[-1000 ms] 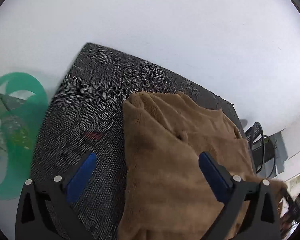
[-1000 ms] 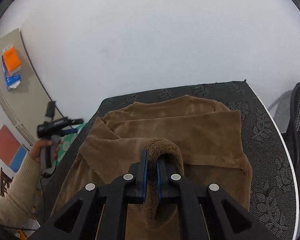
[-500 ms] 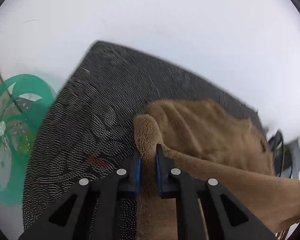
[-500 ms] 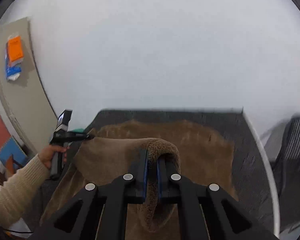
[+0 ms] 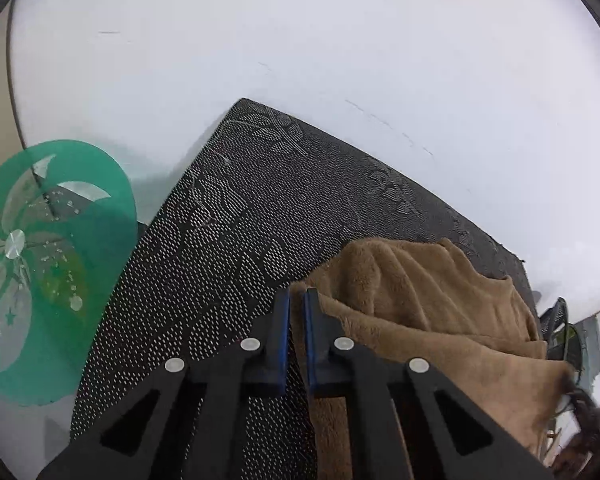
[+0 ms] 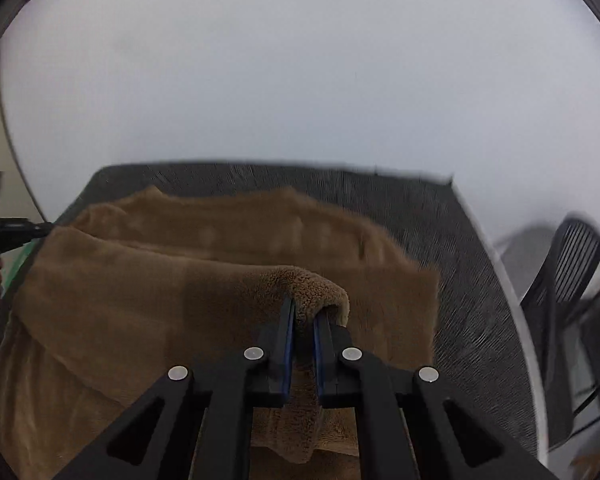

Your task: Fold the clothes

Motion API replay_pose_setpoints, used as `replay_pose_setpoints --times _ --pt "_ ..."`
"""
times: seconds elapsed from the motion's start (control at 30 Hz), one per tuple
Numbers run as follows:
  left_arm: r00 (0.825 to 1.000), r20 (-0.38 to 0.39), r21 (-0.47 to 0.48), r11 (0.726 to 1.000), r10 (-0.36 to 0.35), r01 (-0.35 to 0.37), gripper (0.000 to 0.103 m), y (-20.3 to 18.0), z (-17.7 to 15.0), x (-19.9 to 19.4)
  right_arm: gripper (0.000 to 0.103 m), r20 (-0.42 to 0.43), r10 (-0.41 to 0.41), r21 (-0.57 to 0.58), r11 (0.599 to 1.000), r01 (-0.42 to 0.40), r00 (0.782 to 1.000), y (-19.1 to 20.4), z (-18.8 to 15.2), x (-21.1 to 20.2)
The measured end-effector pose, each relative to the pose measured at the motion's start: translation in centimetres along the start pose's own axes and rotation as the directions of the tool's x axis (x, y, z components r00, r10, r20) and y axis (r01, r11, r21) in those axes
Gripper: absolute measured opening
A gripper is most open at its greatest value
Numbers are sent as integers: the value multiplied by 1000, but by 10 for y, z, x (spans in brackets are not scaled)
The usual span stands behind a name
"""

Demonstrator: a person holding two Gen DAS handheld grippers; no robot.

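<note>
To the far left of the left gripper [image 5: 296,300], a translucent green round disc with a flower pattern [image 5: 48,264] sits off the edge of the black mat with an embossed leaf pattern [image 5: 228,240], well apart from the work. The left gripper's blue-lined jaws are pressed together on the left corner of the brown fleece garment [image 5: 432,304], with the mat bare ahead and to its left. That grip probably serves to carry this corner along with the other one, so the raised edge travels evenly.

Further right, the right gripper [image 6: 304,312] pinches a thick fold of the same brown fleece garment [image 6: 228,256], its edge curling over the jaw tips. The rest of the cloth lies on the mat ahead of both grippers and sags between them. Holding both corners suggests a fold of the near edge toward the far side. To the right of the right gripper, beyond the mat, stands a black mesh office chair [image 6: 568,272].
</note>
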State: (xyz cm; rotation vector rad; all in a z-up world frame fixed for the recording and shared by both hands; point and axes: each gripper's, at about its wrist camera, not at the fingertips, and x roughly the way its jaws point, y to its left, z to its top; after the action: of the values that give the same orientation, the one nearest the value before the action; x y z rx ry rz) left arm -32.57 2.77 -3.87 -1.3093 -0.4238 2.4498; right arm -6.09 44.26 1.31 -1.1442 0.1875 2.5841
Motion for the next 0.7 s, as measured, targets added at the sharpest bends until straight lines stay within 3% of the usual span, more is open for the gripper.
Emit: replay_pose_setpoints --times 0.03,0.1,0.17,0.2,0.23,0.3,0.37,0.43,0.5,0.6,0.7 --pt "1000 -1 10 1000 -14 14 8 -4 -1 -3 11 -23 6 17 1000 -5 1000 -5 -4 9" --pt "999 -5 31 999 -43 43 8 -12 -2 -8 27 -64 -10 36 999 12 998 -14 -10 20" --pt "997 -6 84 994 -76 76 10 -29 -7 -18 72 -63 -43 60 997 47 997 -20 -14 19" --pt "996 -7 116 989 -92 93 14 -39 -10 -23 76 -45 -61 77 995 64 997 -24 -16 15" --pt "994 -12 148 982 -113 113 18 -49 -15 -25 77 -20 -73 95 993 75 997 -30 -16 11" --pt "987 -32 202 966 -158 161 43 -70 -25 -26 77 19 -88 126 988 85 996 -35 -15 -1" --pt "978 -60 228 951 -202 211 62 -87 -33 -22 77 84 -46 142 989 34 995 -34 -13 -19" --pt "972 -77 243 941 -222 234 65 -100 -42 -18 77 125 25 100 994 -38 992 -18 -12 -33" --pt "978 -82 250 946 -192 206 65 -104 -45 -6 77 123 102 17 994 -105 987 5 -14 -36" --pt "986 -91 211 965 -137 153 65 -93 -46 15 77 42 190 -99 978 -185 981 37 -27 -27" --pt "991 -87 185 976 -104 119 64 -79 -49 29 77 -64 170 -104 979 -176 983 38 -39 3"
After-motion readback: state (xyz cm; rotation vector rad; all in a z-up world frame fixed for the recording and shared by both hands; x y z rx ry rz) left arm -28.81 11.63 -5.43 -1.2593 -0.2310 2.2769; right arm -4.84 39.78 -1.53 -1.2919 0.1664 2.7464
